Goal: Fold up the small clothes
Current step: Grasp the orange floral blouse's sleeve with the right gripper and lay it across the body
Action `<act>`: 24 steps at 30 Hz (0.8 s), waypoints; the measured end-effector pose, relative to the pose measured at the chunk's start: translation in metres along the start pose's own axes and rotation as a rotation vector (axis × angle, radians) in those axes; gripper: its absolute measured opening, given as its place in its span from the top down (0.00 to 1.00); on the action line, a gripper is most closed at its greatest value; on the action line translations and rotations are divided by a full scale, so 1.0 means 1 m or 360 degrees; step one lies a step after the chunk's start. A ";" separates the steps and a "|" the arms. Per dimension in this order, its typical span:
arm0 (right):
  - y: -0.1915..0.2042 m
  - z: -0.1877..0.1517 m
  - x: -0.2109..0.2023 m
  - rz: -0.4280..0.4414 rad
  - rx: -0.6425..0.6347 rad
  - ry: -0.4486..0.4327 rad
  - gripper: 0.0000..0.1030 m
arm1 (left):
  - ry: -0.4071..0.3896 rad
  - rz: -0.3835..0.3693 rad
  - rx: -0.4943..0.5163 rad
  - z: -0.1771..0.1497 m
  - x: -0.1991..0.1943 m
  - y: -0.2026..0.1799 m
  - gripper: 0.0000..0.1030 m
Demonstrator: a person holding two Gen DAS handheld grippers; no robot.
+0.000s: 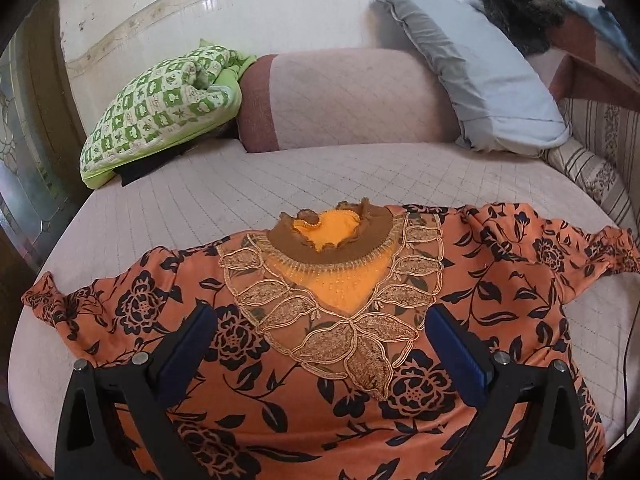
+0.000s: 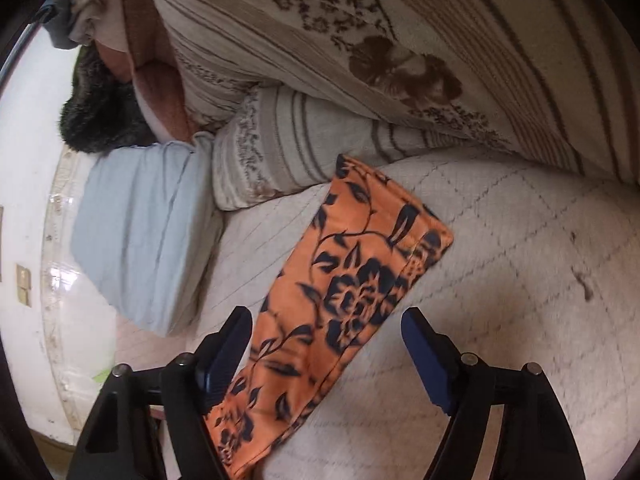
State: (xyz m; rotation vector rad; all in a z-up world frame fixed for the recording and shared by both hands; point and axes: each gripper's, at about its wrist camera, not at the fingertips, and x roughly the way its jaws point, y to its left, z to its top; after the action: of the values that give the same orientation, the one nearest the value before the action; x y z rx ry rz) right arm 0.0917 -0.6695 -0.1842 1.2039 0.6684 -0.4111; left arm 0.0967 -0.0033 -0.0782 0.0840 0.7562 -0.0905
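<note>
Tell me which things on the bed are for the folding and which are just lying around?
For the folding:
- orange flowered top, spread flat
- its sleeve
- left gripper, open over the top
- right gripper, open over the sleeve

Just lying around:
- green checked pillow
- grey pillow
- pink bolster
- striped blanket
- black furry thing
</note>
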 end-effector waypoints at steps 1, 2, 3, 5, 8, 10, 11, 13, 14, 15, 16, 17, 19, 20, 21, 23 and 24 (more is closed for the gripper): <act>-0.002 0.002 0.003 -0.0021 0.0010 0.0012 0.24 | 0.0003 -0.0004 0.0005 0.001 0.002 -0.002 0.00; -0.004 0.003 0.005 -0.0029 0.0020 0.0023 0.25 | 0.0001 -0.0009 0.0004 0.001 0.002 -0.003 0.00; -0.004 0.004 0.006 -0.0028 0.0022 0.0031 0.25 | 0.0000 -0.0005 0.0010 0.002 0.003 -0.006 0.00; -0.004 0.006 0.004 -0.0014 0.0012 0.0023 0.25 | -0.0011 -0.0001 0.0020 0.005 0.004 -0.010 0.00; -0.002 0.007 0.000 0.0008 -0.0004 0.0015 0.25 | -0.0020 -0.0006 0.0050 0.011 0.003 -0.019 0.00; -0.001 0.006 -0.003 0.0012 -0.0008 0.0016 0.24 | -0.0039 -0.0002 0.0076 0.014 0.000 -0.025 0.00; -0.001 0.006 -0.006 0.0018 -0.0006 0.0012 0.25 | -0.0046 0.0005 0.0088 0.015 -0.001 -0.027 0.00; 0.001 0.003 -0.009 0.0032 -0.0009 0.0016 0.24 | -0.0064 0.0007 0.0099 0.017 -0.004 -0.029 0.00; 0.004 0.000 -0.008 0.0038 -0.0023 0.0037 0.24 | -0.0064 0.0013 0.0099 0.018 -0.005 -0.029 0.00; 0.006 -0.003 -0.009 0.0040 -0.0040 0.0058 0.24 | -0.0060 0.0018 0.0097 0.018 -0.005 -0.029 0.00; 0.011 -0.008 -0.008 0.0039 -0.0079 0.0091 0.24 | -0.0054 0.0019 0.0087 0.017 -0.004 -0.027 0.00; 0.019 -0.015 -0.007 0.0037 -0.0136 0.0121 0.24 | -0.0048 0.0019 0.0074 0.018 -0.004 -0.026 0.00; 0.039 -0.030 -0.006 0.0042 -0.0278 0.0176 0.24 | -0.0039 0.0015 0.0048 0.019 -0.003 -0.023 0.00; 0.056 -0.042 -0.007 0.0062 -0.0386 0.0206 0.24 | -0.0037 0.0010 0.0030 0.019 -0.004 -0.023 0.00; 0.065 -0.050 -0.008 0.0080 -0.0453 0.0219 0.24 | -0.0037 0.0005 0.0005 0.020 -0.004 -0.021 0.00; 0.092 -0.074 -0.011 0.0126 -0.0636 0.0244 0.24 | -0.0043 0.0011 -0.0015 0.020 -0.006 -0.021 0.00; 0.103 -0.086 -0.011 0.0149 -0.0718 0.0256 0.24 | -0.0048 0.0010 -0.0022 0.021 -0.006 -0.021 0.00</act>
State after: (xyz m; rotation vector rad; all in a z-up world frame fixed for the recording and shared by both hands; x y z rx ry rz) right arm 0.1260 -0.5553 -0.1206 0.8384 0.7905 -0.0753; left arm 0.1040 -0.0263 -0.0599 0.0718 0.7265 -0.0806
